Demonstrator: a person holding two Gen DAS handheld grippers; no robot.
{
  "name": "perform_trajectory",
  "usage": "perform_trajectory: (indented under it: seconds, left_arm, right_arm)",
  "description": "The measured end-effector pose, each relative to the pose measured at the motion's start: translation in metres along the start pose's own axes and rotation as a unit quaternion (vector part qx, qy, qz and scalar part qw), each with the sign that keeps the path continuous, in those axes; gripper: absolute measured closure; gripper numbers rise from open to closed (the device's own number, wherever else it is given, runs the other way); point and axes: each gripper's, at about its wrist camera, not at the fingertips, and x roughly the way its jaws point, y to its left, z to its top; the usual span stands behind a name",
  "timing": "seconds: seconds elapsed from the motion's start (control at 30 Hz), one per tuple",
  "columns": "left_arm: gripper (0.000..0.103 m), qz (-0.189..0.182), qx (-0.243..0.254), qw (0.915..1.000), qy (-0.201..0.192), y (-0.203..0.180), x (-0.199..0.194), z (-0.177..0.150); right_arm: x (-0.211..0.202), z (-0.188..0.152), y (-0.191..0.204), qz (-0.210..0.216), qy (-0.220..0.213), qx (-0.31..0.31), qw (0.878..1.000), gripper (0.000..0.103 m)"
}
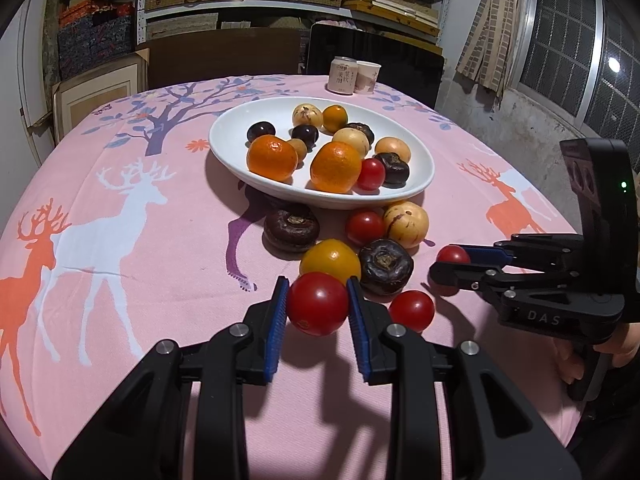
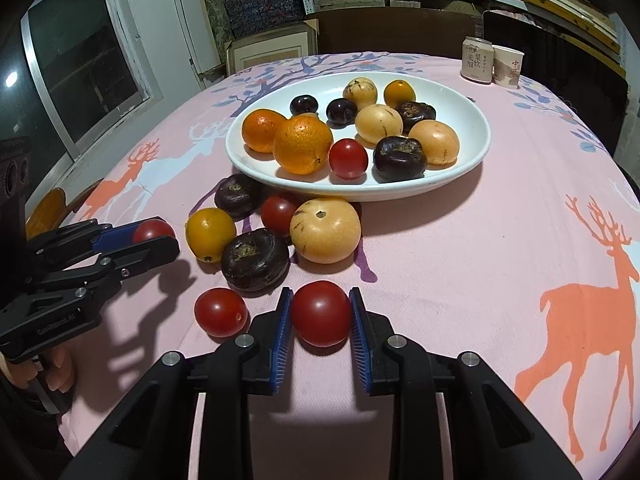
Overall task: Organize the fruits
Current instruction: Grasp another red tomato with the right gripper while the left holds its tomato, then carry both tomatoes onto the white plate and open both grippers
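Note:
My left gripper (image 1: 317, 286) is shut on a red tomato (image 1: 318, 308) just above the pink cloth; the right wrist view shows the same gripper (image 2: 157, 237) at the left with that tomato (image 2: 152, 229). My right gripper (image 2: 320, 294) is shut on a second red tomato (image 2: 321, 316), which is also in the left wrist view (image 1: 452, 255) at the right. Between them lie a loose red tomato (image 1: 412, 310), two dark fruits (image 1: 385, 266), a yellow fruit (image 1: 330, 260) and a pale fruit (image 1: 406, 224). Behind these stands a white plate (image 1: 224, 148) holding oranges, dark fruits, pale fruits and a tomato.
A drink can (image 1: 343, 75) and a paper cup (image 1: 367, 76) stand at the table's far edge. A dark chair back (image 1: 400, 60) rises behind them, with shelves of boxes beyond. A person's hand (image 1: 576, 360) grips the right gripper's handle.

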Motion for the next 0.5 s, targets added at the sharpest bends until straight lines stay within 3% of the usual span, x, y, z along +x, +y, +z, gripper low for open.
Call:
perform_trajectory:
  seconds: [0.5]
  left_arm:
    - [0.075, -0.01, -0.001, 0.9998, -0.015, -0.003, -0.015, 0.003]
  right_arm:
    - [-0.032, -0.006, -0.012, 0.013, -0.029, 0.017, 0.999, 0.075]
